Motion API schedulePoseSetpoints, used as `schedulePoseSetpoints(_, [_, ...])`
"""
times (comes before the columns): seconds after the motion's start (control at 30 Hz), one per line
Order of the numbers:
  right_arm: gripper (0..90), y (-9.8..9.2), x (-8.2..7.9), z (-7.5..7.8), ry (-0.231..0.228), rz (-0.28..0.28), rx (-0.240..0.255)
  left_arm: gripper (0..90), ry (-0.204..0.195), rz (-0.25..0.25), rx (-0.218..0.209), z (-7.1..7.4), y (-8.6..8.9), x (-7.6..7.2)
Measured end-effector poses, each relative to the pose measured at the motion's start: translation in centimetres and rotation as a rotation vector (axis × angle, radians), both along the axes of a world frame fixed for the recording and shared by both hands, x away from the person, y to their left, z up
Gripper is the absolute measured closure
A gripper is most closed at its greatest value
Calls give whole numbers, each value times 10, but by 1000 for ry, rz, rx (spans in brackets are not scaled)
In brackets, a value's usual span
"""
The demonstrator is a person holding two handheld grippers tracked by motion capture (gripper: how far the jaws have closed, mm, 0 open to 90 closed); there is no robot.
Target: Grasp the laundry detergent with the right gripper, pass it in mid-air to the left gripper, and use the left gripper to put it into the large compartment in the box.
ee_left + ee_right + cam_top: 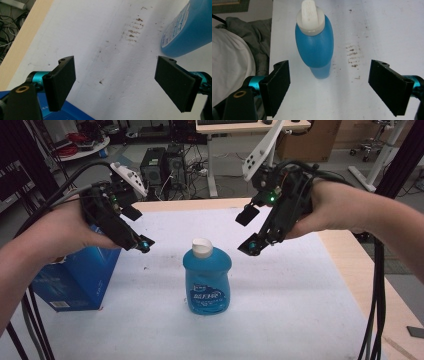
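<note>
Beside the bottle (207, 275), a blue box (80, 275) stands.

The white paper-covered table top (280, 285) is evenly lit from overhead, while the room behind it is left dim. A soft, short shadow is cast beside the translucent blue plastic bottle (207, 280), and a pale sheen is seen on its front. Slight softness is noted throughout the high view, with straight lines bowed at its edges. In both gripper views the table surface is rendered bright, nearly washed out, and the near matte black jaws are slightly blurred.
</note>
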State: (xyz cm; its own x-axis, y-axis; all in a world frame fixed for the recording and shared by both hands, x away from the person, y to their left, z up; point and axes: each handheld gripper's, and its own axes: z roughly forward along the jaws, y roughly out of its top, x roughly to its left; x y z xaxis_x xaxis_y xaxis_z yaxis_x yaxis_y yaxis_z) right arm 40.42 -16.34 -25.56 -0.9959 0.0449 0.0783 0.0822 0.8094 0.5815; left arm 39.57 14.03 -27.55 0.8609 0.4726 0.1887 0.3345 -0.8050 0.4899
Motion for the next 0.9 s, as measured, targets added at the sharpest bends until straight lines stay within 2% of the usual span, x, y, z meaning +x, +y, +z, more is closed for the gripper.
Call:
schedulePoseSetpoints(0.13, [171, 0, -1, -16, 8, -1, 9, 172, -1, 1, 0, 1, 2, 0])
schedulePoseSetpoints(0.17, [171, 0, -1, -16, 8, -1, 9, 172, -1, 1, 0, 1, 2, 0])
schedulePoseSetpoints(0.23, [170, 3, -3, -30, 12, -2, 1, 172, -3, 2, 1, 0, 3, 0])
schedulePoseSetpoints(0.27, [170, 3, -3, -30, 12, -2, 1, 173, -3, 2, 1, 0, 3, 0])
schedulePoseSetpoints(0.37, [171, 8, -4, -43, 30, 0, 9, 172, -3, -1, 4, 0, 3, 0])
schedulePoseSetpoints(0.43, [171, 11, -4, -51, 23, 8, 7, 172, -4, -4, 2, 0, 2, 0])
schedulePoseSetpoints(0.7, [171, 21, -9, -71, 28, 30, 15, 172, -4, -4, 0, 0, 3, 0])
schedulePoseSetpoints(0.9, [171, 31, -11, -82, 13, 36, 12, 172, -4, -4, 1, -1, 3, 0])
